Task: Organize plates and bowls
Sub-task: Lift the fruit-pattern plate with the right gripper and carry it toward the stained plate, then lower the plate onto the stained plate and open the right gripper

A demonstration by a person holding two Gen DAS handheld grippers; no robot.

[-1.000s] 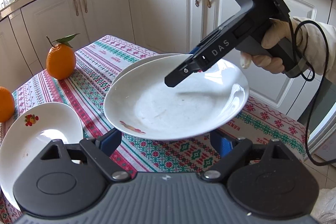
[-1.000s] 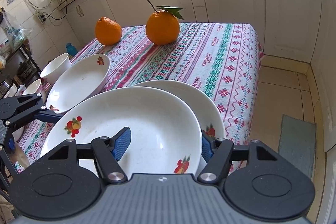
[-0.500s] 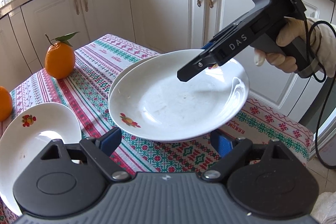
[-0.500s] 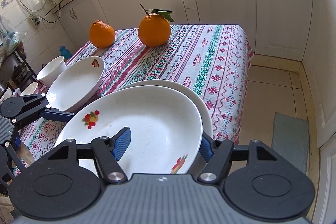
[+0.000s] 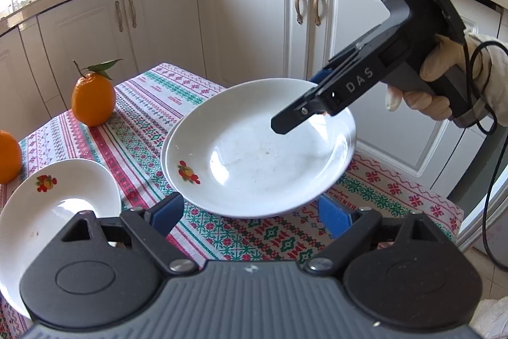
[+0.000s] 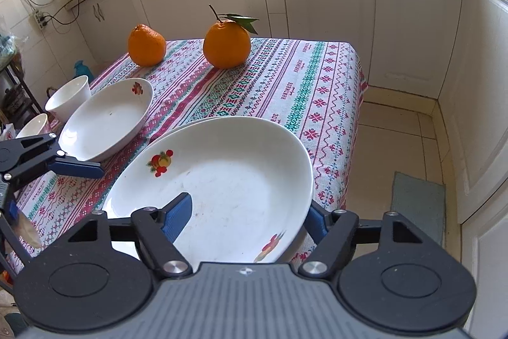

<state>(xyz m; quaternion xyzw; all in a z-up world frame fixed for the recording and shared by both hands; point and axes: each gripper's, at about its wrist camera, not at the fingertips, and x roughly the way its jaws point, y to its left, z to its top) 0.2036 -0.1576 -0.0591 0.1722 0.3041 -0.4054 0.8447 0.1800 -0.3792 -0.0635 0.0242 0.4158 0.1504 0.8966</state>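
A white deep plate with fruit prints [image 6: 222,180] rests on top of a second white plate whose rim [image 6: 190,124] peeks out behind it, near the table's right edge. My right gripper [image 6: 246,218] straddles the top plate's near rim, one blue pad inside the dish and the other outside under the rim. Its jaws are opening and the pads no longer press. In the left wrist view its upper finger [image 5: 301,113] hangs just over that plate [image 5: 260,154]. My left gripper [image 5: 250,212] stands open and holds nothing, in front of the stack.
A third fruit-print plate [image 6: 108,123] lies to the left, with two white bowls [image 6: 68,97] [image 6: 31,124] beyond it. Two oranges [image 6: 227,43] [image 6: 146,45] stand at the far end of the patterned tablecloth [image 6: 301,78]. White cabinets and tiled floor [image 6: 397,132] lie past the table's right edge.
The top plate came down from a tilted hold and now lies level on the lower plate. The right jaws have spread slightly and the right gripper has drawn back and up. The left gripper stayed still.
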